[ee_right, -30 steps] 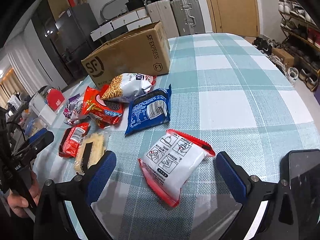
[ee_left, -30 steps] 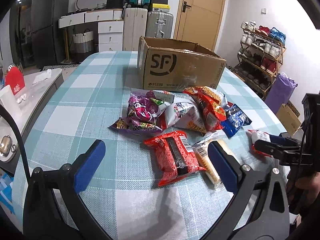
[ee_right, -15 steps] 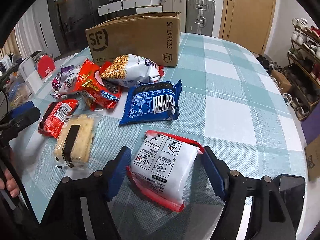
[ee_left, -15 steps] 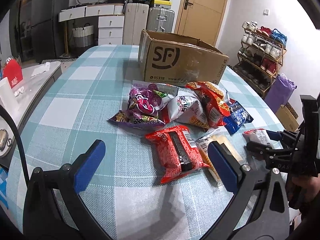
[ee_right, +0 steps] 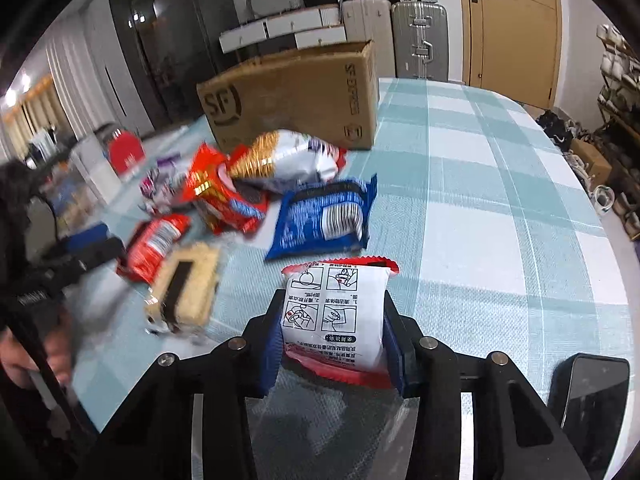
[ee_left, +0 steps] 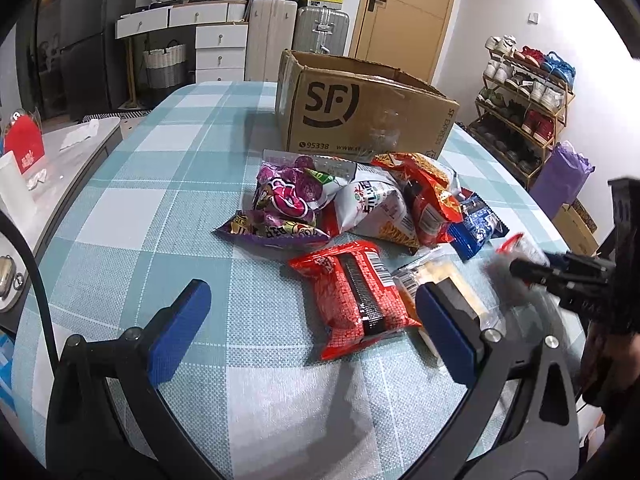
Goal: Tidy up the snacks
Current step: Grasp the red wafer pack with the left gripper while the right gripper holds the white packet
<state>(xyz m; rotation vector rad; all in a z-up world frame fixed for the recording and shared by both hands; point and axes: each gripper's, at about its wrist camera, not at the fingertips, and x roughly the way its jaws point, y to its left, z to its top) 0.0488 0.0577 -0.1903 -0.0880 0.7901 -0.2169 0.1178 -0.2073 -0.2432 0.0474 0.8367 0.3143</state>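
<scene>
My right gripper [ee_right: 332, 316] is closing its jaws on a white packet with a red rim [ee_right: 336, 304]. The blue pads press its two sides and the packet bulges up between them. In the left wrist view that packet [ee_left: 516, 242] shows blurred at the tip of the right gripper [ee_left: 524, 270]. My left gripper [ee_left: 312, 300] stands open above the checked tablecloth [ee_left: 160, 208], nothing between its fingers; a red noodle packet [ee_left: 356, 300] lies just ahead of it. An open cardboard box [ee_left: 360, 112] stands behind the snack pile.
Several snack bags lie in a heap before the box: a purple one [ee_left: 284, 200], a white one [ee_right: 288, 156], a blue one [ee_right: 324, 216] and a beige cracker pack [ee_right: 184, 284]. A dark phone [ee_right: 588, 396] lies at the right. A shoe rack [ee_left: 524, 92] stands beyond the table.
The right gripper's wide jaws have come together around the white and red packet and now squeeze it. The left gripper has stayed open in about the same place.
</scene>
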